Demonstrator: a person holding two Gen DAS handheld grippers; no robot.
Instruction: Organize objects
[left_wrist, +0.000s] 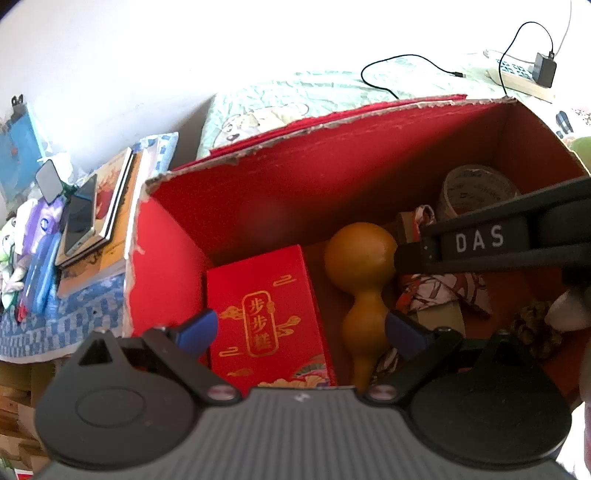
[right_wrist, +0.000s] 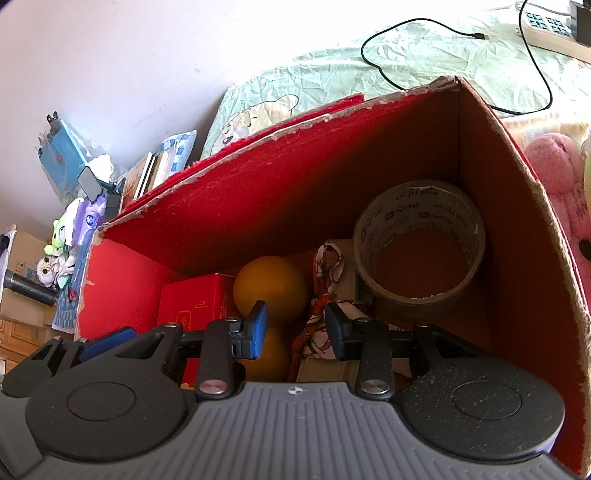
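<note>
**A:** Occlusion check, landmark = red carton (left_wrist: 258, 192). Gourd (left_wrist: 360, 280) bottom end cut off behind left gripper (left_wrist: 301, 332) body. Tape roll (left_wrist: 476, 192) half hidden by right gripper (right_wrist: 295, 328) arm crossing the left view. Patterned cloth (right_wrist: 325, 291) draped over something tan, cannot tell what. Pine cone (left_wrist: 535, 328) at carton's near right corner, blurred; pale thing beside it unidentifiable.

**B:** Tongs?

**A:** Left: spread wide, nothing between, straddling small red box (left_wrist: 266, 314) and gourd neck inside carton. Right: parted with a narrow gap, nothing gripped, low inside carton over gourd and cloth.

**B:** Surroundings?

**A:** Carton on bed with pale green printed sheet (right_wrist: 424, 55), torn rims. White wall behind. Left of carton: blue checked cloth (left_wrist: 62, 321) under stacked books (left_wrist: 110, 206) and a phone (left_wrist: 79, 221), plush toys (right_wrist: 59, 236) further left. Right of carton: pink plush (right_wrist: 557, 177). Behind carton: black cable (right_wrist: 424, 29), power strip (right_wrist: 550, 29).

**B:** Counts inside carton?

**A:** 1 gourd, 1 small red box, 1 tape roll, 1 cloth, 1 pine cone. Gourd centre, box left of it, tape at far right corner.
</note>
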